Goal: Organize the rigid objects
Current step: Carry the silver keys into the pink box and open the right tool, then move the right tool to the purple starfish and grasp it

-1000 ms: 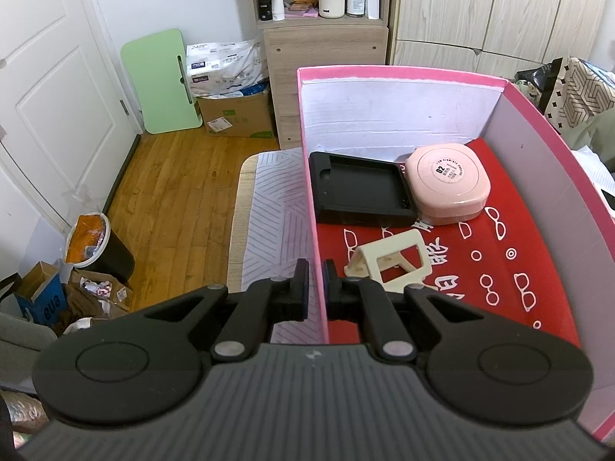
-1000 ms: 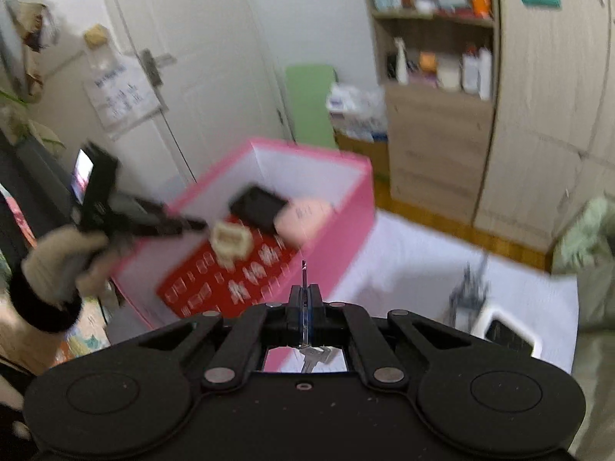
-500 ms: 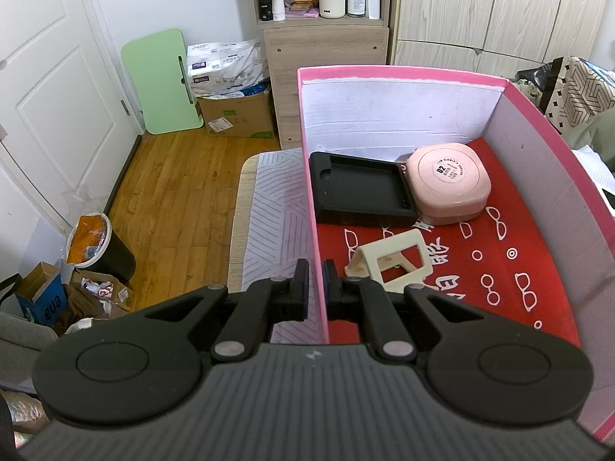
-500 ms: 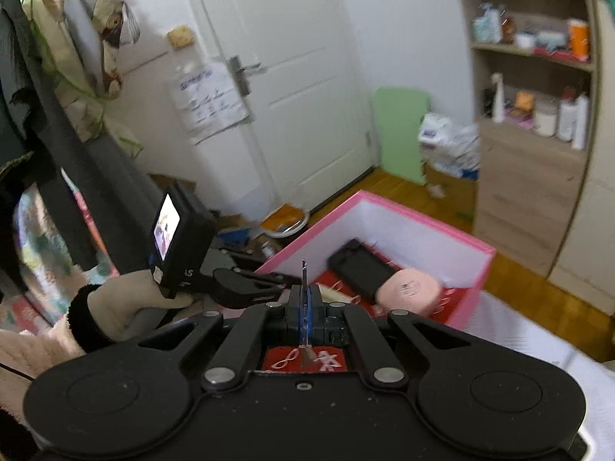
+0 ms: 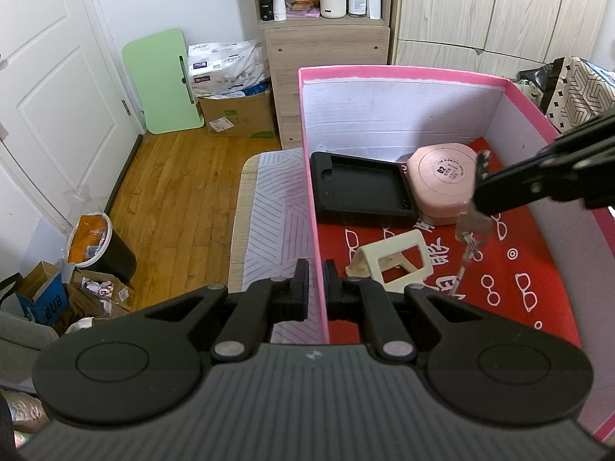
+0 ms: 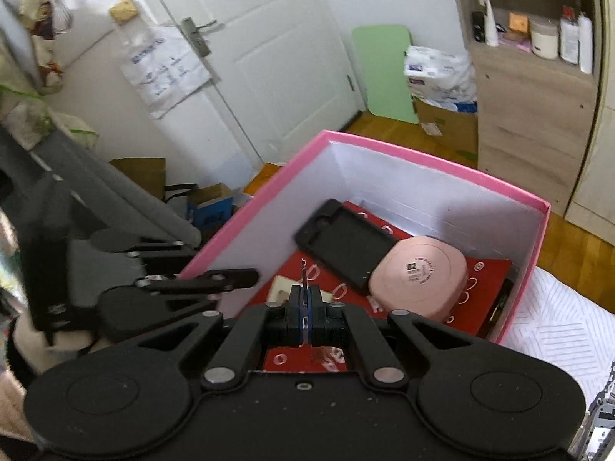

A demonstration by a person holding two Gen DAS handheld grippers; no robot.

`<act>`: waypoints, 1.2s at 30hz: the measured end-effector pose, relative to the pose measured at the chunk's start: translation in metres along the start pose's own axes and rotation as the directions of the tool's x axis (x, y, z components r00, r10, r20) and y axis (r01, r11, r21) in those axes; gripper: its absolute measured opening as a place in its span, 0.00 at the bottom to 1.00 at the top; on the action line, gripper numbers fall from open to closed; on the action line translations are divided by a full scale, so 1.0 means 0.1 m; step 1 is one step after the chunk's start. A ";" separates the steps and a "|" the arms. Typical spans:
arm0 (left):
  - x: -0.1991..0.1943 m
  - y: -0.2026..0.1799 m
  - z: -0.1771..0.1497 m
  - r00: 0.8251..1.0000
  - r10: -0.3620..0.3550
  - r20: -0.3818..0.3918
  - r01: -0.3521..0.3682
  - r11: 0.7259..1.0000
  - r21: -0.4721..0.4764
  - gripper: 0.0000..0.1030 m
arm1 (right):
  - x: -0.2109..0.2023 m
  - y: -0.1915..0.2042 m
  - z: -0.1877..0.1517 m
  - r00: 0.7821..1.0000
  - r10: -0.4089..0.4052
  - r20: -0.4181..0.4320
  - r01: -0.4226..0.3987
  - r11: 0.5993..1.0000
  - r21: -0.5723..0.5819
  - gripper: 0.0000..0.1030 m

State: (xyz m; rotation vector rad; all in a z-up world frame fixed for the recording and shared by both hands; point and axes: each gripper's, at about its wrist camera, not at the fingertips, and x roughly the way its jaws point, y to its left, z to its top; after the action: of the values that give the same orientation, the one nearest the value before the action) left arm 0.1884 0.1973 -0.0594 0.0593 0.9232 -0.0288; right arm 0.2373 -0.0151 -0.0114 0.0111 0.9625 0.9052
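1. My left gripper [image 5: 317, 294] is clamped on the near wall of the pink box [image 5: 403, 73], one finger inside and one outside — steadying it, I judge, so it cannot slide while the other hand loads it.

2. My right gripper [image 6: 304, 309] is closed on a thin, key-like metal piece [image 6: 303, 280], its blade pointing up toward 12 o'clock between the pads; the gripper hangs over the box's red floor.

3. Already inside: a black tray [image 5: 361, 196] at 11 o'clock, a pink round case [image 5: 442, 184] touching it at 1 o'clock, and a cream stand [image 5: 392, 263] near my left fingers.

4. The left view shows what the right cannot — a blurred cluster dangling below the right fingers [image 5: 499, 196], hanging above the floor at 3 o'clock of the stand. Whether it touches down, I cannot tell.

5. Only the right view shows the blade's upper end and the left gripper from outside, at 9 o'clock.
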 end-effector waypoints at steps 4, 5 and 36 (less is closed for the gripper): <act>0.00 0.00 0.00 1.000 -0.002 0.000 0.002 1.000 -0.002 0.07 | 0.15 -0.08 -0.03 0.999 0.013 -0.038 -0.012 0.999 0.034 0.05; 0.00 0.00 0.00 1.000 -0.001 0.000 0.001 1.000 -0.002 0.07 | 0.17 -0.09 -0.04 0.999 0.015 -0.042 -0.013 0.999 0.039 0.05; 0.00 0.02 -0.01 1.000 -0.006 0.002 0.006 1.000 -0.007 0.07 | -1.36 -0.48 -1.36 0.911 -0.398 0.107 0.386 0.915 0.119 0.68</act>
State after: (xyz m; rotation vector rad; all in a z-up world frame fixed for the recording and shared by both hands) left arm 0.1877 0.1996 -0.0601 0.0500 0.9217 -0.0316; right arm 0.1387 -0.1874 -0.0165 -0.0415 0.8457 0.4790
